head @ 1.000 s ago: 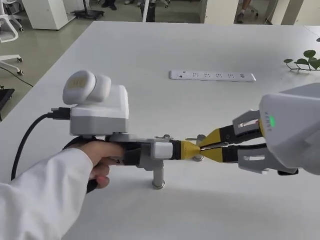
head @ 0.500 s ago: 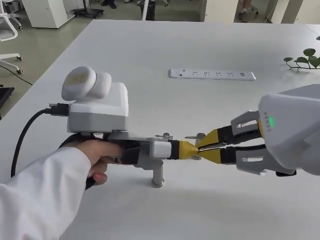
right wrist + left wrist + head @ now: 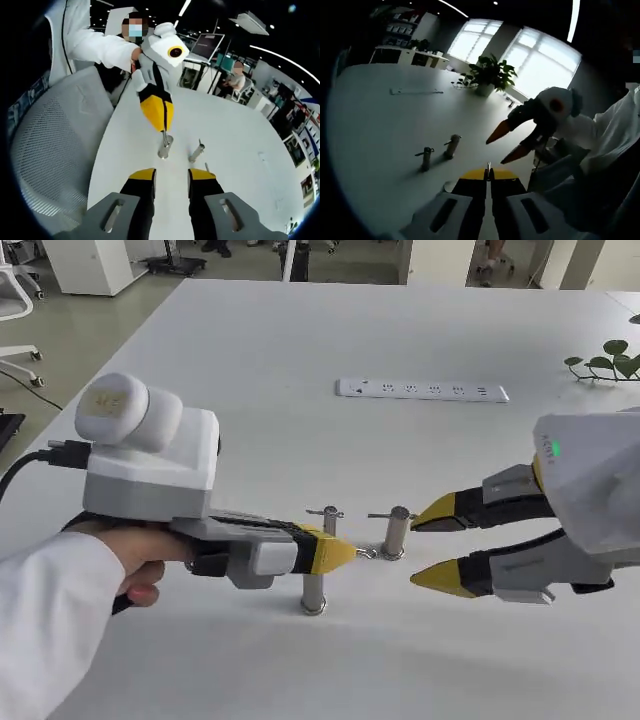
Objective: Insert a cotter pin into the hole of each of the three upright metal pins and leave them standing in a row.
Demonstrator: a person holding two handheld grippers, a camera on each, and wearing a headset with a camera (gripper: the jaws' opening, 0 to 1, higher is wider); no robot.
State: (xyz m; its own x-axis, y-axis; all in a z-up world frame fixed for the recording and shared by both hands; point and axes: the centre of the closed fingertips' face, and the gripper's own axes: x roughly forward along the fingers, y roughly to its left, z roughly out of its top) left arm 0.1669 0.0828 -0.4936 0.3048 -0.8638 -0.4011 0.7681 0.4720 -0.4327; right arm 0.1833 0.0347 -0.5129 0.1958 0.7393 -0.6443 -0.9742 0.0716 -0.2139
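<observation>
Pinching cotter pin [image 3: 368,553], left hand-held gripper [image 3: 350,552] clenched; right hand-held gripper [image 3: 414,552] released, gap to metal pin [image 3: 397,530].

the right gripper [image 3: 414,552] opened and drew away; the left gripper [image 3: 350,552] pulled back, gripping the cotter pin [image 3: 488,166].

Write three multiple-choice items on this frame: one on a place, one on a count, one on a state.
1. The power strip lies: A beyond the metal pins; B between the grippers; C at the near edge.
2. Upright metal pins: A one; B three; C five.
3. The left gripper is: A wide open; B shut on a cotter pin; C set down.
Key: 1A, it lies farther off than the pins; 2B, the head view shows three standing; 3B, thin metal sticks out between its closed jaws.
</observation>
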